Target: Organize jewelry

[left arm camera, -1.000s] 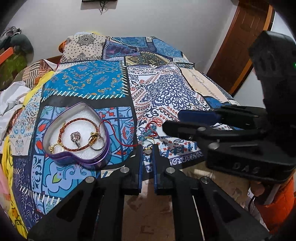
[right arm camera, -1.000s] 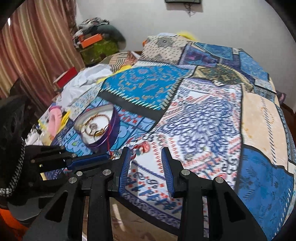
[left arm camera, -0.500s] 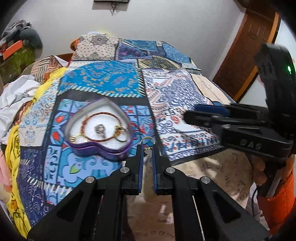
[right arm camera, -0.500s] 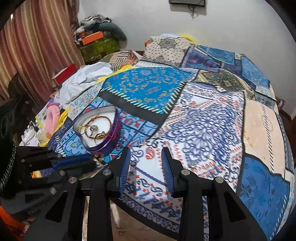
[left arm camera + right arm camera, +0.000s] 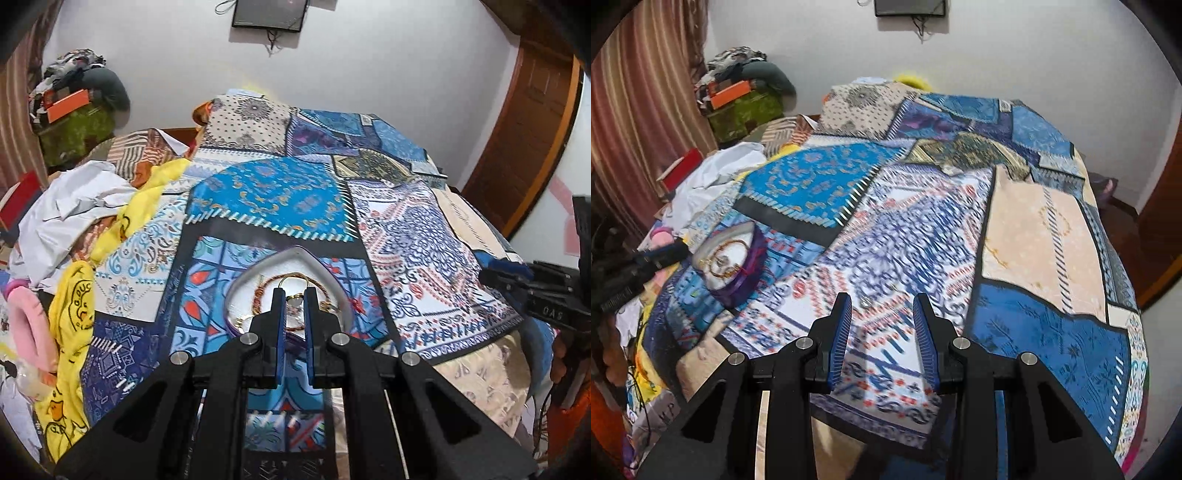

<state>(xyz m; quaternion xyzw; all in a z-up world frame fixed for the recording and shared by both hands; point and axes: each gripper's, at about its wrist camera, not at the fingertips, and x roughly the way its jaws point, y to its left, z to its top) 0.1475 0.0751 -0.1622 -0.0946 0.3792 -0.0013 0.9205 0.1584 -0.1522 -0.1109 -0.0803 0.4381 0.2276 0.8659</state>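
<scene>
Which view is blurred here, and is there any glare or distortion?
Right wrist view: the quilt near the tongs is smeared by motion blur, the purple box soft. Left wrist view: sharper, the box and quilt pattern legible. Both: strong fisheye bending, dark rounded corners, even indoor light, no glare.

Both wrist views look along the patchwork bedspread (image 5: 269, 195) toward the wall, sharing the heart-shaped tin (image 5: 746, 273).

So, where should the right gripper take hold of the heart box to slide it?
Probably its purple wall on the right side, coming from above with one finger inside and one outside. The wall stands upright and thin, and the left gripper, holding a hoop, is at the left side.
</scene>
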